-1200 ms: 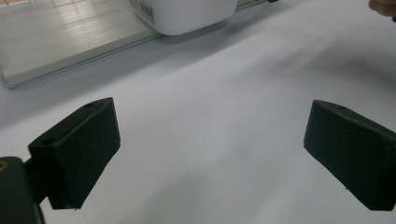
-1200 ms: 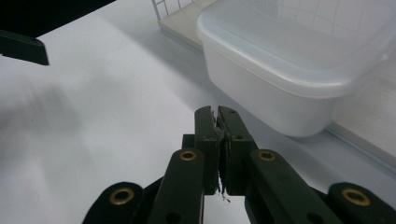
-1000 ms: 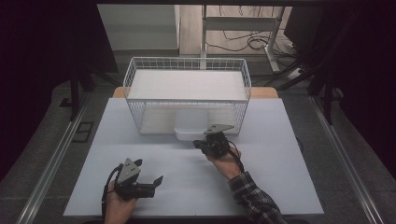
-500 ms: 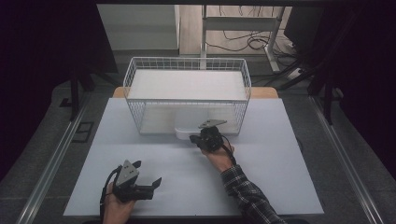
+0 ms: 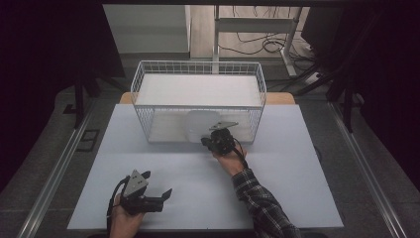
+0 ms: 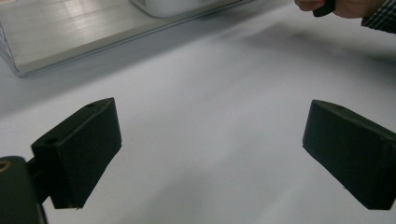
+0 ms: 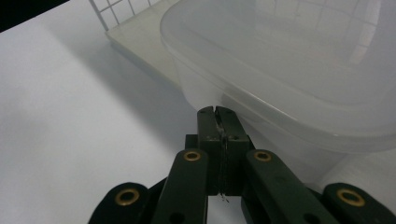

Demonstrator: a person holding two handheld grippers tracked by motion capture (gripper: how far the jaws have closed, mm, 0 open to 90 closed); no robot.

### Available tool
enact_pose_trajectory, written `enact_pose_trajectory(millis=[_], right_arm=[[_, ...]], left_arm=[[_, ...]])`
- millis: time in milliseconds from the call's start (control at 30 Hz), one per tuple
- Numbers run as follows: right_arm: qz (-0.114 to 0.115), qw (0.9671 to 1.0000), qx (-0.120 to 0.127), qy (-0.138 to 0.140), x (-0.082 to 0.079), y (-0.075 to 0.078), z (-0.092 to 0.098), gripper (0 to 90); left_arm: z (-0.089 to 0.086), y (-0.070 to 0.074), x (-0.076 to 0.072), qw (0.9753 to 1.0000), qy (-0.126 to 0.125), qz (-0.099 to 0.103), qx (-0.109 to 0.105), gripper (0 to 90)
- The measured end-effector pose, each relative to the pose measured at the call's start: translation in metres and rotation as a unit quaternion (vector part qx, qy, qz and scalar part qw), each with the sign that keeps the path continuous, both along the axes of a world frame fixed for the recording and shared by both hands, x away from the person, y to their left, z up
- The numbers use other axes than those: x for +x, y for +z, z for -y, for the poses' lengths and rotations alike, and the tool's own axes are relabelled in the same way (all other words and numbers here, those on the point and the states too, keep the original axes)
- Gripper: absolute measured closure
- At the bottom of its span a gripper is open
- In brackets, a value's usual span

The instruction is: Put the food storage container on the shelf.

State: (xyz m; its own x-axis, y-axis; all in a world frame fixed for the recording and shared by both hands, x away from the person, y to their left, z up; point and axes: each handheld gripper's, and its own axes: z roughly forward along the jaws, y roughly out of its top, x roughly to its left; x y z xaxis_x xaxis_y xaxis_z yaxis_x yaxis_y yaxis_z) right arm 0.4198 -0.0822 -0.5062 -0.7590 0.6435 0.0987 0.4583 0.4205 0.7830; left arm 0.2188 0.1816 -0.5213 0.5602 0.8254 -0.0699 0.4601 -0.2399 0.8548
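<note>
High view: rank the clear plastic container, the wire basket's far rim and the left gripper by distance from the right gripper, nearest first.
1. Clear plastic container: just beyond the right gripper, at the basket's open front.
2. Left gripper: at the near left of the table, jaws open.
3. Wire basket's far rim: at the table's far edge.

Left gripper (image 6: pixel 212 154) fingers spread wide; right gripper (image 7: pixel 218 114) fingers pressed together.

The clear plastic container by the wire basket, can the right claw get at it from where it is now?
Probably yes. The right claw, jaws shut, sits just short of the clear plastic container, with nothing between them. It would need to open before it could grip the rim.
</note>
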Motion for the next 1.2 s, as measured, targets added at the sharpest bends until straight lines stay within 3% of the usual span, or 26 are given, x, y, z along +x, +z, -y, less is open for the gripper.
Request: enact_pose_trajectory(millis=[467, 667, 867, 1200], right_arm=[[0.006, 0.9999, -0.006, -0.013, 0.016, 0.002, -0.005, 89.0], [0.007, 0.9998, -0.010, -0.013, 0.018, 0.002, -0.005, 88.5], [0.011, 0.9998, -0.015, -0.007, 0.013, 0.004, -0.005, 79.8], [0.014, 0.9998, -0.016, 0.003, 0.002, 0.009, -0.005, 56.9]], left_arm=[[0.000, 0.002, -0.001, 0.9997, 0.007, -0.024, -0.004, 5.7], [0.001, 0.003, -0.001, 0.9998, 0.005, -0.019, 0.001, 5.3], [0.002, 0.004, -0.002, 1.0000, -0.005, -0.005, -0.002, 3.5], [0.002, 0.002, 0.000, 0.9997, -0.022, -0.006, -0.007, 2.7]])
